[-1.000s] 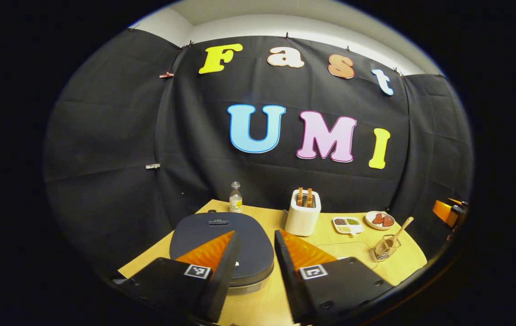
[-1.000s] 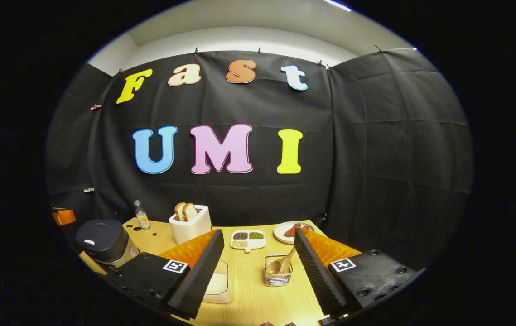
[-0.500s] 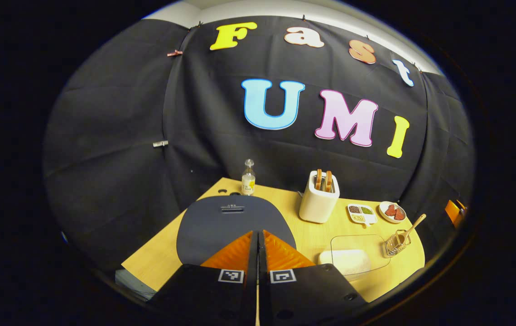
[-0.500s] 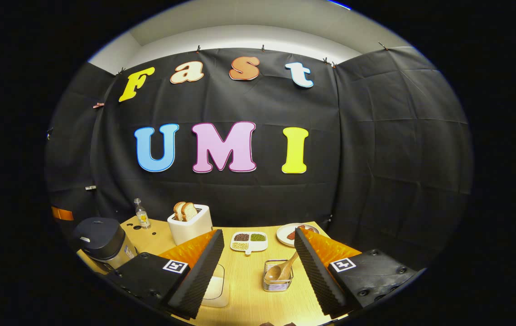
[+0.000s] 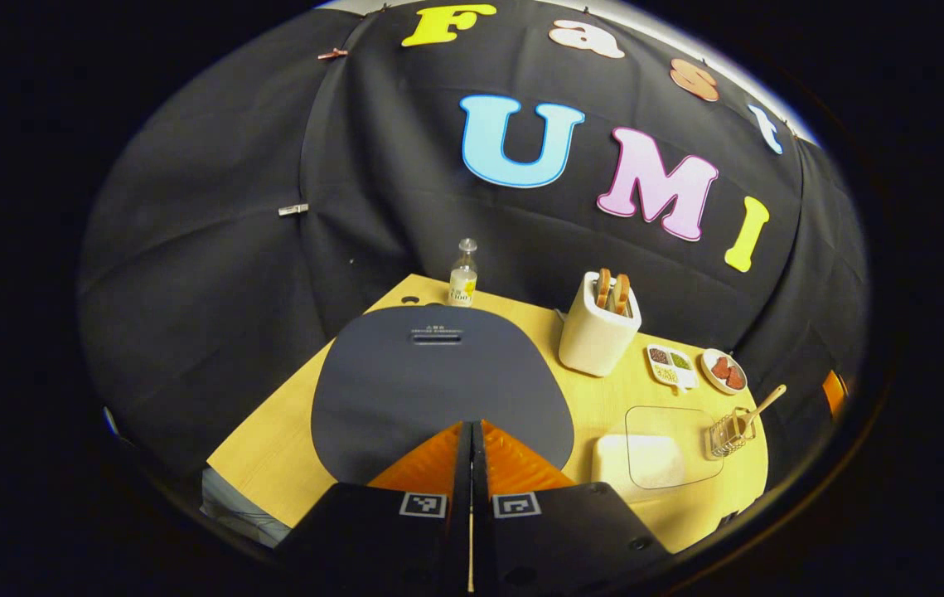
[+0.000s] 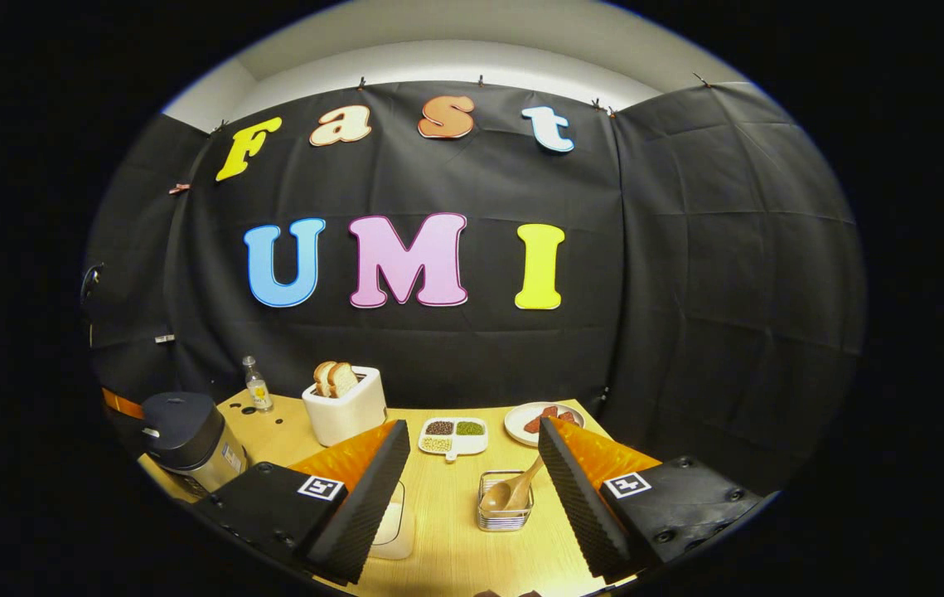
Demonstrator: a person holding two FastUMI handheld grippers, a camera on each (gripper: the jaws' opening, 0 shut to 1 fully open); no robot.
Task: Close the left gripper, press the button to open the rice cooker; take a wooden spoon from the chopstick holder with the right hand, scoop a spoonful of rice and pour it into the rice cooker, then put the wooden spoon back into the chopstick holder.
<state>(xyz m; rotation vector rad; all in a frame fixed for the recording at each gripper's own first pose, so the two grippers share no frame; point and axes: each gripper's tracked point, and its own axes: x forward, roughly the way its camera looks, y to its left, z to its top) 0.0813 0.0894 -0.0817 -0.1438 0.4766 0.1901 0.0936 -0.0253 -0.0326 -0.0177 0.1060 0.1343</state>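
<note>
My left claw (image 5: 472, 427) has its two fingers pressed flat together with nothing between them, and it hangs over the near edge of the rice cooker's (image 5: 438, 385) dark lid, which is down. I cannot tell whether the tips touch the lid. The cooker sits at the left end of the wooden surface (image 5: 273, 452).

My right claw (image 6: 472, 464) is spread wide and holds nothing. Between its fingers, farther off, I see the wire chopstick holder (image 6: 505, 502) with the wooden spoon (image 6: 513, 491) standing in it, bowl down and handle leaning up to the right. Just left of the holder, partly behind my left-hand finger, is the clear container of rice (image 6: 393, 524). In the left gripper view that container (image 5: 658, 454) lies to the right of the cooker, with the holder (image 5: 728, 431) beside it.

Along the back of the surface stand a small bottle (image 5: 462, 275), a white toaster (image 5: 600, 327) with two slices of bread up, a divided dish of beans (image 6: 453, 435) and a plate (image 6: 534, 421) with reddish food.
</note>
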